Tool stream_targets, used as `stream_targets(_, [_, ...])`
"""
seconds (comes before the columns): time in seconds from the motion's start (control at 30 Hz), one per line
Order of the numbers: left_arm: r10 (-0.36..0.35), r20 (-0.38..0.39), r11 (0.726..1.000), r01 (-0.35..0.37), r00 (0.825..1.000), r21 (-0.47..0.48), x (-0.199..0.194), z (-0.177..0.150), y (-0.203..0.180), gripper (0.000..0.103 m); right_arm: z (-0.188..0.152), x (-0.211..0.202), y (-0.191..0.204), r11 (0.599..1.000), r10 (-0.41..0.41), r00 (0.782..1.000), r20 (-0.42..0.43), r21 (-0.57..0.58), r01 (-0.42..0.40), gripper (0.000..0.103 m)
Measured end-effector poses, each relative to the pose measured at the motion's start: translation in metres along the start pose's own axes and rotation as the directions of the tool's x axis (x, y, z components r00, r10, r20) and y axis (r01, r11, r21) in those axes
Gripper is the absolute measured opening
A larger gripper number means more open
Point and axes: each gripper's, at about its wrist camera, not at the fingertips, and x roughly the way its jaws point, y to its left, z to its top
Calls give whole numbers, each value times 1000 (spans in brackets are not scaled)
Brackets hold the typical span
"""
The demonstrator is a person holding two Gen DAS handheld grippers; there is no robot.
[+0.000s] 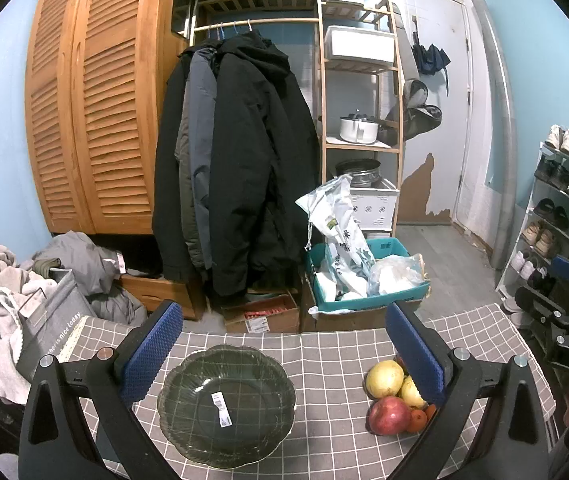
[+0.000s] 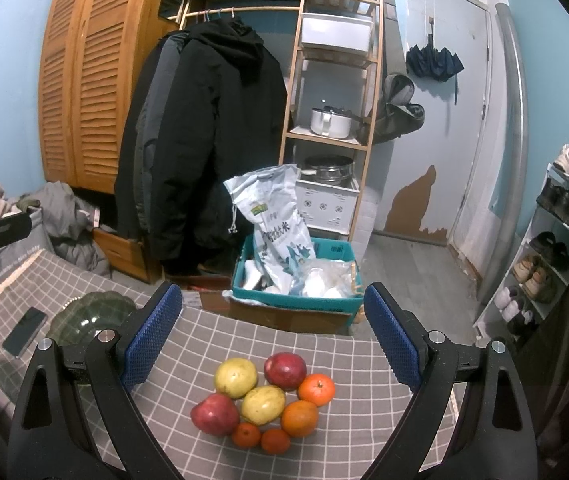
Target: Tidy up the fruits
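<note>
A dark green glass bowl (image 1: 226, 404) sits empty on the grey checked tablecloth (image 1: 324, 352), between the fingers of my open left gripper (image 1: 282, 354). Its scalloped rim also shows in the right wrist view, bowl (image 2: 88, 316). A pile of fruit lies right of the bowl: two red apples (image 2: 285, 370), two yellow pears (image 2: 236, 377) and several oranges (image 2: 316, 389). My right gripper (image 2: 272, 338) hangs open above the pile, holding nothing. In the left wrist view the right finger hides part of the fruit pile (image 1: 390, 396).
A black phone (image 2: 24, 331) lies on the cloth left of the bowl. Beyond the table's far edge stand a teal crate (image 2: 296, 280) with bags, hanging coats (image 1: 236, 168), a wooden shelf and a shoe rack (image 2: 556, 248). Laundry is heaped at the left.
</note>
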Motion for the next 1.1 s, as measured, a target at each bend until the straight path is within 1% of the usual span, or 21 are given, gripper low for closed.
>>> stream_targets(0.7, [0,-2,1000,0,1000,-2,1,-1,0,102,0,-1,0,1000,-2,1000,2,-2,2,91])
stream_targets(1.1, [7,-8,1000,-7,1000,-3,1,-8,1,102,0,-1,0,1000,-1,1000,3,-2,1,91])
